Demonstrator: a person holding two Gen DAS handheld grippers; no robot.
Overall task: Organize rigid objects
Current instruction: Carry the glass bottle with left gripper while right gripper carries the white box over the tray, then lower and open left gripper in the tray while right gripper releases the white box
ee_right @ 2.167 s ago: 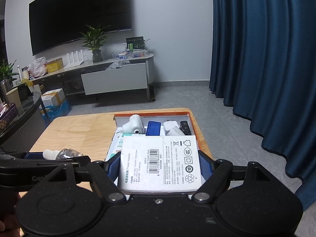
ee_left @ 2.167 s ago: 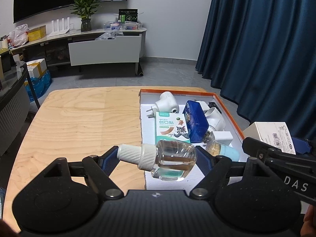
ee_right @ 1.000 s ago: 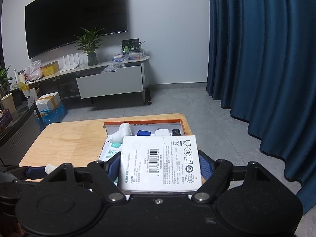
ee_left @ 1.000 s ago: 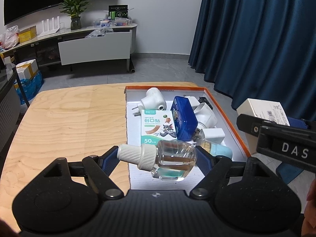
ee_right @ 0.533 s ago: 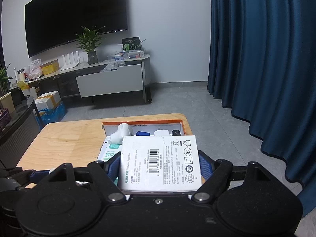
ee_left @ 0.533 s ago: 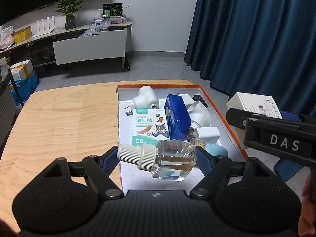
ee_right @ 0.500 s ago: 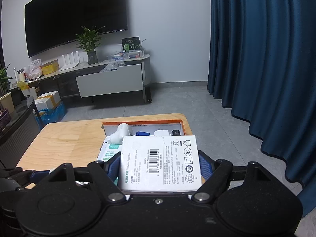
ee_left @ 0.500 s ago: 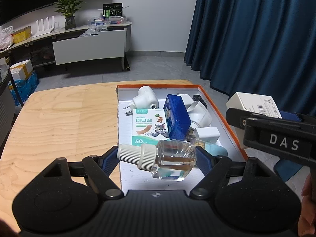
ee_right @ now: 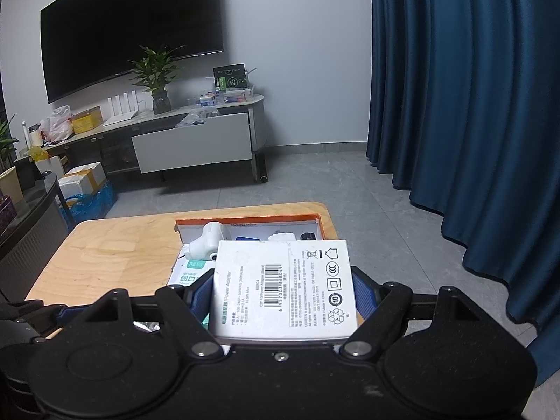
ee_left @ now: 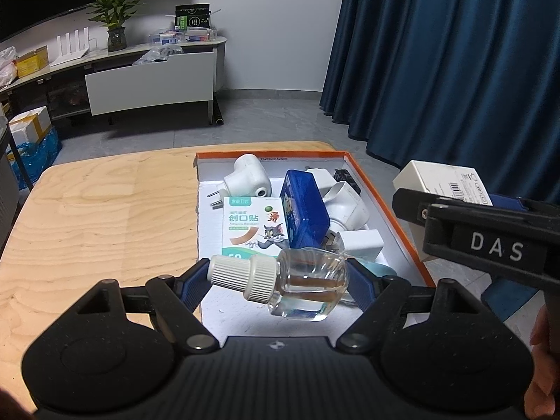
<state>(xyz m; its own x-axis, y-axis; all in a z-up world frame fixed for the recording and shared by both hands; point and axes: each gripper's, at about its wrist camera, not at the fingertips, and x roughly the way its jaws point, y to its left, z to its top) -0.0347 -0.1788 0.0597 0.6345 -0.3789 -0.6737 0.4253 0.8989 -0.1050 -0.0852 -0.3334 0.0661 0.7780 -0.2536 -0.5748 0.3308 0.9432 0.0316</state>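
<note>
While the left gripper [ee_left: 278,276] hangs over the near edge of the tray [ee_left: 385,206], its fingers [ee_left: 194,281] are clenched on a clear bottle [ee_left: 297,281], held sideways by cap and base, probably so it can be laid flat in the free strip of tray beneath. Further in lie a white plug [ee_left: 246,182], a plaster box [ee_left: 252,225], a blue tin [ee_left: 304,208] on edge and white adapters [ee_left: 350,206], crowded toward the tray's far and right edges. The tray sits at the right edge of the wooden surface [ee_left: 98,210].

From the right wrist, the right gripper [ee_right: 285,295] grips a white box [ee_right: 285,287] flat, label up, its fingers [ee_right: 362,294] pressing the two long sides. It hovers above the tray's near right corner, likely awaiting a gap.
</note>
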